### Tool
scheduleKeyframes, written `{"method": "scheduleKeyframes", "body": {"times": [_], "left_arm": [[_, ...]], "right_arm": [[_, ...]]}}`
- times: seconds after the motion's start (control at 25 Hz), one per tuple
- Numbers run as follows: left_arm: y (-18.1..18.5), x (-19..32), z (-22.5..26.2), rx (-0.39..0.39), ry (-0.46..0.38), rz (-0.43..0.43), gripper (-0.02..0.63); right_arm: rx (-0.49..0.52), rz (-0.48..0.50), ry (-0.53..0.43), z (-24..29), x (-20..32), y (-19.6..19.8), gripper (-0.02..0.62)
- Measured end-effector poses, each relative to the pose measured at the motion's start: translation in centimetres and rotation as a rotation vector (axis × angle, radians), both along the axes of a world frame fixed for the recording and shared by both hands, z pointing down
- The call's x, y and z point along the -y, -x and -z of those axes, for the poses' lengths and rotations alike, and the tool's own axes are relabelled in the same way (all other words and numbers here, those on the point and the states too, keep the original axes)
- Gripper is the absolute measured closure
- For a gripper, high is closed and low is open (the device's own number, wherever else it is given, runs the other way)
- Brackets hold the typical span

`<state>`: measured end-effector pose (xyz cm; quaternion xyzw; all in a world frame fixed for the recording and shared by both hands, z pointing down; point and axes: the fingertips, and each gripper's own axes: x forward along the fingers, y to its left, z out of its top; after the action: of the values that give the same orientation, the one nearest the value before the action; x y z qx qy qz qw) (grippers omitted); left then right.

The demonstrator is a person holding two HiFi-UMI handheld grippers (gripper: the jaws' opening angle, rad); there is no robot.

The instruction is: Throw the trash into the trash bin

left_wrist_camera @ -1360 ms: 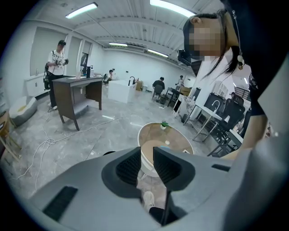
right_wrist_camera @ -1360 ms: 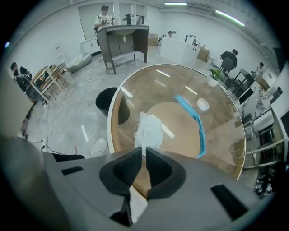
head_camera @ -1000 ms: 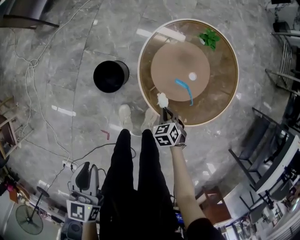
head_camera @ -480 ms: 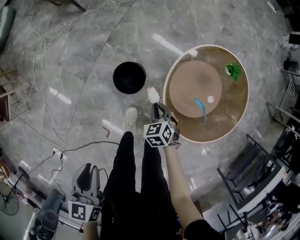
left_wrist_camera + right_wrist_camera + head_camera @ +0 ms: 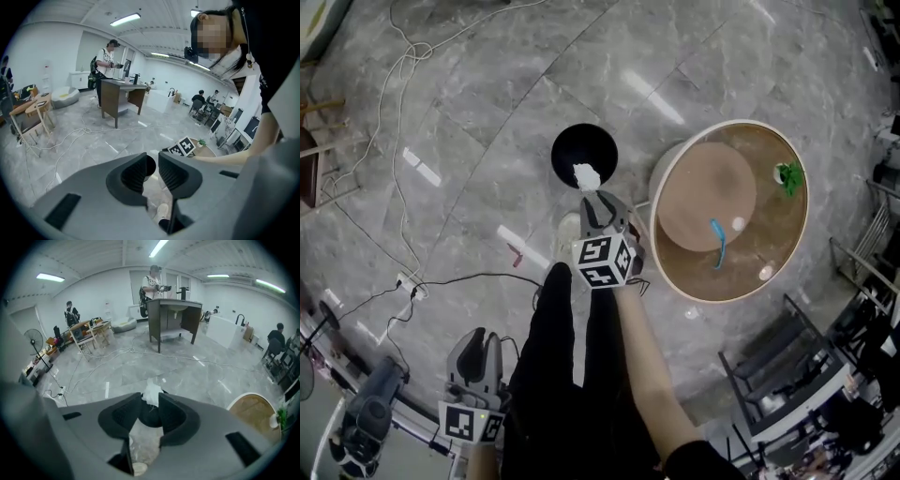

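A black round trash bin [image 5: 584, 153] stands on the grey marble floor, left of the round table [image 5: 675, 272]. My right gripper [image 5: 591, 194] reaches out over the bin's near rim. Its jaws are opening, and a crumpled white paper wad [image 5: 586, 175] still sits between the tips. In the right gripper view the wad [image 5: 152, 393] hangs at the tips of that gripper [image 5: 151, 403], with the bin's dark mouth [image 5: 149, 417] right below. My left gripper [image 5: 478, 352] hangs low beside the person's leg, open and empty [image 5: 157, 171].
On the table lie a blue strip [image 5: 718, 242], a small white ball [image 5: 737, 223] and a green item [image 5: 787, 175]. Cables [image 5: 394, 84] trail over the floor at left. The person's legs and shoes [image 5: 570, 230] stand just before the bin. Chairs [image 5: 769, 375] crowd the right.
My right gripper carried the white wad leftward from the table's near edge to above the bin, and its jaws have parted. The left gripper stayed low at the person's side.
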<state>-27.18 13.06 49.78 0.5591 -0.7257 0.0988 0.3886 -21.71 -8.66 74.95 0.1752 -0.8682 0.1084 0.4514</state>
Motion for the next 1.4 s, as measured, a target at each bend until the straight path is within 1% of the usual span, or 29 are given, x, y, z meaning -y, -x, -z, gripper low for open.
{"method": "scheduleKeyframes", "body": {"times": [0.04, 0.12, 0.24, 0.28, 0.4, 0.48, 0.56, 0.6, 0.76, 0.88, 0.96, 1.0, 1.08, 1.16, 1.2, 1.28, 1.4], "left_arm": [[0.1, 0.2, 0.1, -0.005, -0.009, 0.001, 0.526], [0.2, 0.5, 0.1, -0.011, -0.021, -0.001, 0.526], [0.2, -0.1, -0.4, 0.007, 0.007, -0.032, 0.526], [0.2, 0.1, -0.4, 0.006, 0.005, -0.036, 0.526], [-0.3, 1.9, 0.2, -0.009, -0.051, -0.058, 0.526], [-0.9, 3.0, 0.4, -0.006, -0.073, -0.095, 0.526], [-1.6, 3.7, 0.2, 0.003, -0.065, -0.139, 0.528], [-2.0, 4.4, 0.3, 0.004, -0.073, -0.161, 0.529], [-4.5, 7.6, 1.5, -0.005, -0.140, -0.262, 0.535], [-6.4, 10.3, 2.7, -0.008, -0.155, -0.349, 0.558], [-7.6, 12.3, 4.2, -0.016, -0.176, -0.392, 0.572], [-8.3, 13.4, 5.3, -0.023, -0.202, -0.413, 0.576], [-9.9, 15.4, 7.9, -0.030, -0.273, -0.464, 0.584], [-11.5, 17.6, 10.5, -0.017, -0.355, -0.534, 0.589], [-12.4, 18.8, 11.8, -0.005, -0.396, -0.573, 0.591], [-14.1, 20.2, 14.5, 0.019, -0.462, -0.638, 0.594], [-16.2, 20.3, 18.4, 0.023, -0.531, -0.693, 0.598]], "right_arm": [[0.008, -0.003, 0.013, 0.1, -0.2, 0.3, 0.463], [0.015, -0.006, 0.013, 0.3, -0.3, 0.5, 0.465], [0.014, -0.013, 0.002, 0.6, -0.1, -0.1, 0.468], [0.013, -0.022, 0.000, 0.7, 0.0, -0.6, 0.468], [0.014, -0.063, -0.018, 1.7, 0.6, -2.7, 0.471], [0.026, -0.100, -0.031, 3.0, 1.1, -4.4, 0.472], [0.045, -0.148, -0.044, 4.8, 1.6, -6.4, 0.474], [0.058, -0.178, -0.049, 5.9, 1.9, -7.6, 0.479], [0.135, -0.324, -0.065, 11.2, 2.1, -12.9, 0.486], [0.228, -0.426, -0.075, 16.1, 1.8, -16.7, 0.493], [0.331, -0.484, -0.089, 20.1, 1.4, -18.7, 0.505], [0.396, -0.516, -0.093, 22.4, 1.2, -19.6, 0.514], [0.541, -0.584, -0.100, 27.1, 0.6, -21.4, 0.554], [0.672, -0.649, -0.124, 31.5, 0.1, -23.1, 0.589], [0.716, -0.673, -0.148, 33.4, -0.1, -23.8, 0.591], [0.749, -0.693, -0.201, 37.0, -1.3, -25.2, 0.591], [0.773, -0.694, -0.263, 41.6, -3.8, -26.5, 0.591]]}}
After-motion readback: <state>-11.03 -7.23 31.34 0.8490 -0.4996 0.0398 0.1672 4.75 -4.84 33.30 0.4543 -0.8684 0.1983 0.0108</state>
